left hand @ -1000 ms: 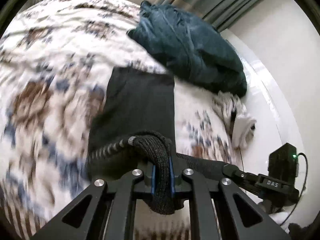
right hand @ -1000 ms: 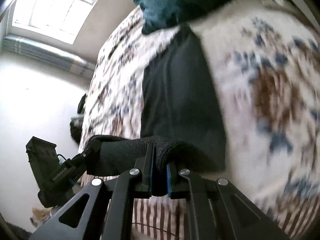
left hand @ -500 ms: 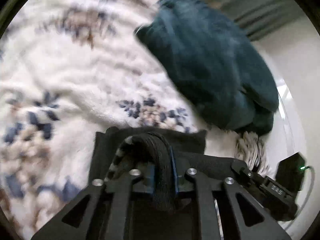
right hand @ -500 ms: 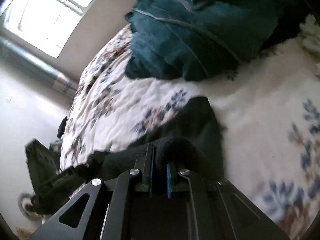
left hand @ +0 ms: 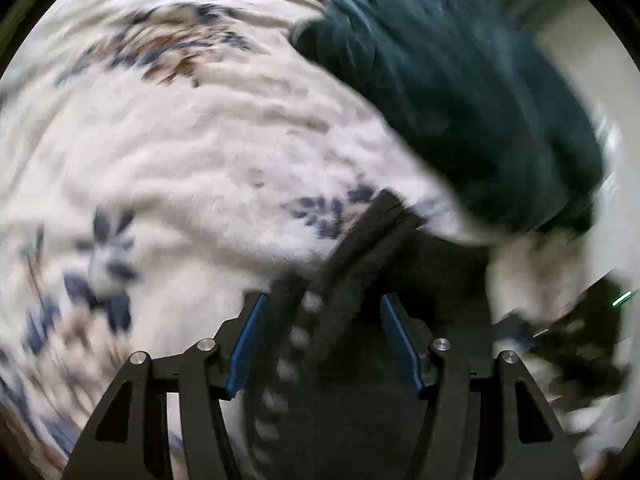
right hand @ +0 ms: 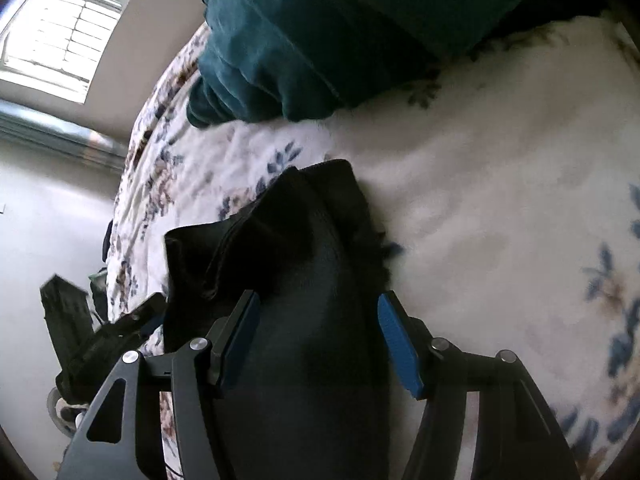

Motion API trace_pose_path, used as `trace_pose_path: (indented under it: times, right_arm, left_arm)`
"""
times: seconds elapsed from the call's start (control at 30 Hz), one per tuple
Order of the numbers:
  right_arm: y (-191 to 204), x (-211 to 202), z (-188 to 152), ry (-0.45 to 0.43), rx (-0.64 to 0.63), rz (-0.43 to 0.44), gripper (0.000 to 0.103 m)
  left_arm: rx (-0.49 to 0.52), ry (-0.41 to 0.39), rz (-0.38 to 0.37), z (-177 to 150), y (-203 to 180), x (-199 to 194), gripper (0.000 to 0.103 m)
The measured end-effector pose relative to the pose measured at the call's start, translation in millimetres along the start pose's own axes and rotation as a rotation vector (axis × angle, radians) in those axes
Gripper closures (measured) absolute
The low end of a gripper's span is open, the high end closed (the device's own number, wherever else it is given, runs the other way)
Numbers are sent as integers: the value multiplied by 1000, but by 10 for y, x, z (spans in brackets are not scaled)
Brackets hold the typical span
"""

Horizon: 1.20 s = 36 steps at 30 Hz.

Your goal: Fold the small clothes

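Left wrist view, badly blurred: the left gripper (left hand: 322,344) is hovering with its jaws spread wide, the black garment (left hand: 360,264) lying loose between and just ahead of the blue pads (left hand: 246,344), gripped by neither. Released mid-fold, the raised layer risks slumping or sliding on the fluffy floral blanket (left hand: 192,160), spoiling the crease.

Right wrist view: the right gripper (right hand: 320,344) is likewise gaping, pinching nothing, the black garment (right hand: 304,264) bunching between its fingers and ahead. A teal garment (right hand: 320,40) is sitting further ahead; dragging an open finger could snag the fold.
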State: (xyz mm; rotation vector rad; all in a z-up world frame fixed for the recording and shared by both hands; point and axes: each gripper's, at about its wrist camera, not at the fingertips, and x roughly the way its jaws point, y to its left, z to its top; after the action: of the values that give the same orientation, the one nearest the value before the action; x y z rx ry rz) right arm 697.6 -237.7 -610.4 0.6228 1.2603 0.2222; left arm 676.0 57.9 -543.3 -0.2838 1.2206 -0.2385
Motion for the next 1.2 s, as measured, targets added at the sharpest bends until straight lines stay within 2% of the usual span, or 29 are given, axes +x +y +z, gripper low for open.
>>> trace_pose_path:
  times: [0.03, 0.07, 0.1, 0.17, 0.2, 0.3, 0.4, 0.43, 0.47, 0.5, 0.57, 0.67, 0.73, 0.77, 0.8, 0.83, 0.87, 0.9, 0.93, 1.0, 1.1, 1.2]
  right_arm:
    - [23, 92, 48, 4, -11, 2, 40]
    - [54, 176, 97, 7, -26, -9, 45]
    - [88, 247, 157, -8, -45, -49, 58]
    - [110, 346, 287, -34, -59, -154, 62]
    - [97, 369, 345, -39, -44, -168, 62]
    - [51, 370, 425, -27, -5, -126, 61]
    - [53, 385, 398, -11, -26, -96, 63]
    - [49, 385, 398, -12, -34, -97, 67]
    - [54, 366, 384, -37, -45, -115, 87]
    - [72, 359, 381, -46, -52, -130, 89]
    - [69, 322, 380, -61, -34, -146, 90]
    - [87, 429, 401, -37, -44, -201, 90]
    - [106, 530, 425, 18, -69, -221, 90]
    - [91, 522, 456, 37, -54, -205, 87]
    - [63, 461, 490, 51, -30, -171, 82]
    - [42, 384, 511, 68, -19, -136, 75]
    - [18, 280, 510, 82, -16, -97, 57]
    - [-11, 179, 487, 82, -16, -67, 41]
    - [-35, 41, 446, 78, -21, -39, 38]
    - [-76, -262, 283, 92, -52, -28, 38]
    - [-192, -558, -45, 138, -54, -44, 38]
    - [-299, -728, -388, 207, -28, -33, 36]
  left_arm:
    - [26, -5, 20, 39, -22, 68, 47]
    - [47, -11, 78, 94, -17, 155, 47]
    - [24, 2, 128, 169, 69, 254, 46]
    - [-82, 2, 107, 293, 305, 321, 46]
    - [-133, -4, 85, 336, 412, 315, 45]
    - [-174, -11, 3, 375, 516, 214, 47]
    - [-129, 11, -57, 336, 436, 198, 47]
    - [-74, 4, -42, 310, 353, 204, 53]
    - [-23, -9, -24, 284, 287, 204, 68]
    - [30, -8, 3, 259, 230, 228, 99]
    - [58, -21, 32, 261, 245, 279, 99]
    - [2, 26, 30, 344, 367, 443, 99]
    - [-41, 45, -1, 399, 432, 404, 95]
    - [-52, 38, -4, 408, 450, 306, 95]
    - [-58, 29, -10, 397, 456, 185, 89]
    - [-72, 17, -26, 357, 464, 37, 72]
    - [-100, -7, -55, 268, 477, -158, 64]
    - [-139, -37, -108, 135, 494, -360, 47]
    - [-169, -51, -141, 24, 500, -488, 37]
    - [-244, -66, -175, -308, 503, -744, 35]
    - [-372, -25, -199, -947, 545, -993, 35]
    - [-542, 25, -213, -1589, 589, -1072, 35]
